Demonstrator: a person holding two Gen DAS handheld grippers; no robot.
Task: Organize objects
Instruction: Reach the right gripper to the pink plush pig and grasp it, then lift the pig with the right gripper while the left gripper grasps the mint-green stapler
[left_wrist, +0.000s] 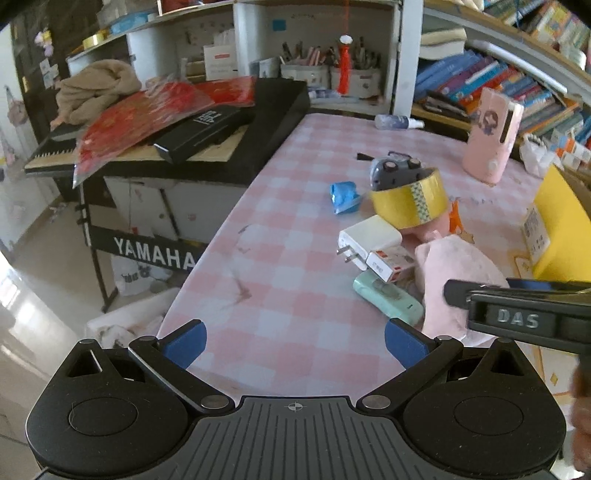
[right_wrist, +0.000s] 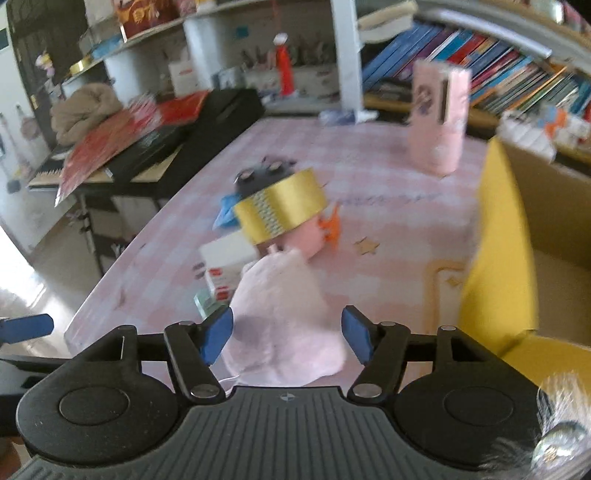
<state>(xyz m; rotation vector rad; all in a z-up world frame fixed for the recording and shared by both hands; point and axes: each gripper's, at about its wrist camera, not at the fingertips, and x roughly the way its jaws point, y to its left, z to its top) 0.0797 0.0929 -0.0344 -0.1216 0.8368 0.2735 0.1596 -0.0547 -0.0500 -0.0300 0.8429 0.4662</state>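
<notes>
A pile of objects lies on the pink checked table (left_wrist: 280, 258): a gold tape roll (left_wrist: 408, 201), a pink plush toy (left_wrist: 454, 280), a white charger (left_wrist: 369, 240), a mint case (left_wrist: 388, 297), a blue wad (left_wrist: 345, 197) and a grey toy car (left_wrist: 391, 171). My left gripper (left_wrist: 295, 345) is open and empty over the table's near edge, left of the pile. My right gripper (right_wrist: 288, 336) is open, its blue pads on either side of the plush toy (right_wrist: 284, 317), not closed on it. The tape roll (right_wrist: 282, 208) lies beyond.
A yellow cardboard box (right_wrist: 502, 236) stands open at the right. A pink case (left_wrist: 493, 134) stands upright at the back right, with a spray bottle (left_wrist: 397, 122) lying near it. A Yamaha keyboard (left_wrist: 155, 254) with clutter on top sits left of the table. Bookshelves line the back.
</notes>
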